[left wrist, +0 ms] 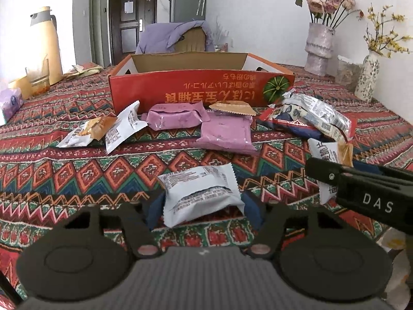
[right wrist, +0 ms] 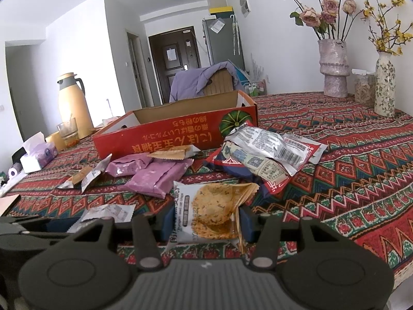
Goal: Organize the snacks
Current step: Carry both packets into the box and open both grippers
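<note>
My left gripper is shut on a white snack packet, printed back up, just above the tablecloth. My right gripper is shut on a white cookie packet with a cookie picture; it also shows at the right of the left wrist view. An open red cardboard box stands behind, also seen in the right wrist view. Two purple packets, small white packets and a pile of larger foil packets lie in front of it.
A yellow thermos, a glass and a tissue pack stand at the left. Two vases with flowers and a jar stand at the back right. A chair with purple cloth is behind the table.
</note>
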Demonstrator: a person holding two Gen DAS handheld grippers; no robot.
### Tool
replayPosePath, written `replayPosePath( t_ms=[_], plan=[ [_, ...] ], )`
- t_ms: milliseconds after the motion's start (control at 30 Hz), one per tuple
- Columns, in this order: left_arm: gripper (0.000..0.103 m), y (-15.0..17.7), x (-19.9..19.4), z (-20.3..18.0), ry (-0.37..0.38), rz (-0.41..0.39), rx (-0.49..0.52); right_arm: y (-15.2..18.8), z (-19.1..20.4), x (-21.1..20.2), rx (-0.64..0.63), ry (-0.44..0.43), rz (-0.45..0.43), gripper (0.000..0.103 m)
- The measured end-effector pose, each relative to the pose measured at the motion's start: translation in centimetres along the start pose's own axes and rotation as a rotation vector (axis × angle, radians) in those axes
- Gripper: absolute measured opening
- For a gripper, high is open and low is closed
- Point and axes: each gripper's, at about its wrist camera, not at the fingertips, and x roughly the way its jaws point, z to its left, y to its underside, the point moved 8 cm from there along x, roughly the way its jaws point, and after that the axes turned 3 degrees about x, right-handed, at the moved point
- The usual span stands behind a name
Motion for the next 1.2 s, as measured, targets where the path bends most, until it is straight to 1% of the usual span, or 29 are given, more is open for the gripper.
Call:
replayPosePath(
  t_ms=[100,200,333,533,767,967,1100,1200],
  plan=[
    [0.065,-0.1,-0.2,0.2,0.005,-0.009,-0.001,0.0,0.1,-0.1,-0.002,-0.003,-0.001,0.050],
    [0.065,-0.4,-0.7,0.2,0.022,-0.031,0.000,-0.1,0.2,-0.1,-0.006,-0.007,-0.005,0.050],
    [0.065,-1.0,-1.5,0.2,0.024,-0.061,0.014,-0.3,0.4,-0.4,-0.014,-0.020,-0.016,0.050],
    [0.065,-2.7,-2.2,0.6,0.033,-0.098,0.017,-1.5,0.8,-0.5,-0.037,-0.021,-0.043,0.050],
    [0.065,-6.2,-2.7,1.3,0.029,-0.165,0.014,-4.8,1.4,-0.3,-0.067,-0.039,-0.116,0.050],
    [0.065,-9.5,-2.4,1.8,0.029,-0.206,0.009,-7.8,2.0,0.7,-0.093,-0.045,-0.164,0.050],
    [0.065,-11.9,-1.6,2.1,0.027,-0.231,0.008,-10.1,2.1,1.8,-0.103,-0.039,-0.185,0.050],
    [0.065,-13.7,-0.6,2.6,0.009,-0.238,-0.002,-12.1,2.0,2.9,-0.106,-0.032,-0.199,0.050]
  ],
)
